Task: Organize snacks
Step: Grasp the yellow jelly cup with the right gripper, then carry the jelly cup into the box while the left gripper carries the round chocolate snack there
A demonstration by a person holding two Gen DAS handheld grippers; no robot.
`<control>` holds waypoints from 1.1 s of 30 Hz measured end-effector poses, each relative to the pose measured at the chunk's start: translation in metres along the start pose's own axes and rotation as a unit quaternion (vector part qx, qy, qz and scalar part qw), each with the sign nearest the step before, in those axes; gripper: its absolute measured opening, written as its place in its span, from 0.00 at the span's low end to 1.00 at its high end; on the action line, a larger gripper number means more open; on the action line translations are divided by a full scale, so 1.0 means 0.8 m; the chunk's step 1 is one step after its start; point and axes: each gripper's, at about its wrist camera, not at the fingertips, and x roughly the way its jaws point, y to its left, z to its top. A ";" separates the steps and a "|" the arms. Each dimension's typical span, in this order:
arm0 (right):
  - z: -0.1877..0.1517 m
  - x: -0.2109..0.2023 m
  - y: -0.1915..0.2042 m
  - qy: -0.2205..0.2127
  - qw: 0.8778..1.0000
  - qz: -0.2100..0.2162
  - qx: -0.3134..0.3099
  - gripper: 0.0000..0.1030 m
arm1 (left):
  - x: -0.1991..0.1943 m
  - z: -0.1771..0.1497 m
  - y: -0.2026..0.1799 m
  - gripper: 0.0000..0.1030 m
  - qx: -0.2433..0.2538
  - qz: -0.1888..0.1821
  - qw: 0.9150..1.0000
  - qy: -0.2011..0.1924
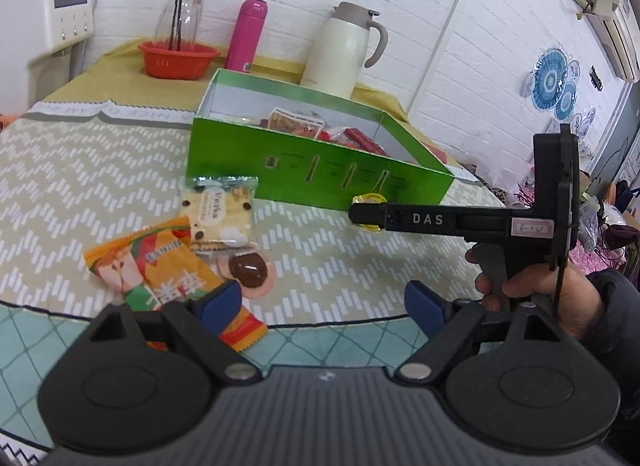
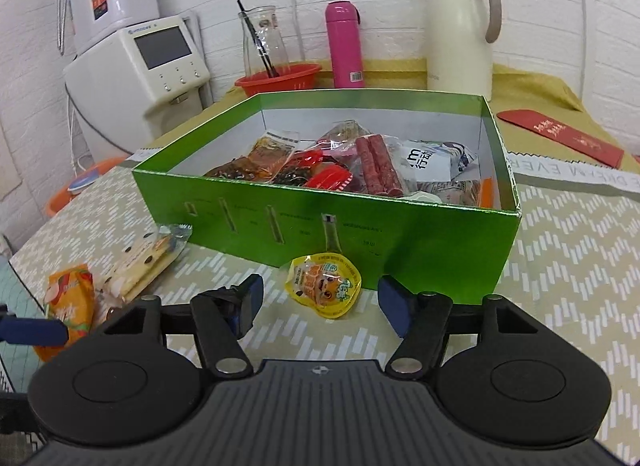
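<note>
On the zigzag tablecloth [image 2: 560, 266], just in front of the green box [image 2: 400, 242], four snacks are not yet packed, while the box already holds sausages and other packets. Your right gripper [image 2: 320, 306] is spread wide and grasps nothing, with the yellow jelly cup [image 2: 324, 290] lying flat just ahead of its fingertips, roughly centred between them. Your left gripper [image 1: 324, 302] is also released and empty, its near pad over the orange snack packet [image 1: 168, 270]; the cracker packet [image 1: 220, 213] and chocolate jelly cup [image 1: 250, 270] lie beside that. You appear to be at the reaching step. Next, I'd judge, ease the right tongs forward around the jelly cup, clench on its rim, then lift it over the box wall.
</note>
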 end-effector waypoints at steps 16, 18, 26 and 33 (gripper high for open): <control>-0.044 -0.071 0.009 0.007 0.997 0.036 -0.074 0.36 | 0.064 0.017 0.002 0.64 0.045 0.083 0.995 0.022; -0.042 -0.073 0.009 0.003 0.997 0.039 -0.073 0.35 | 0.065 0.016 -0.004 0.36 0.066 0.092 0.993 0.023; -0.048 -0.080 0.011 -0.003 0.996 0.042 -0.076 0.35 | 0.063 0.014 -0.002 0.32 0.071 0.087 0.994 0.020; -0.054 -0.083 0.012 -0.002 0.997 0.041 -0.072 0.35 | 0.050 0.011 -0.006 0.22 0.058 0.075 0.995 0.011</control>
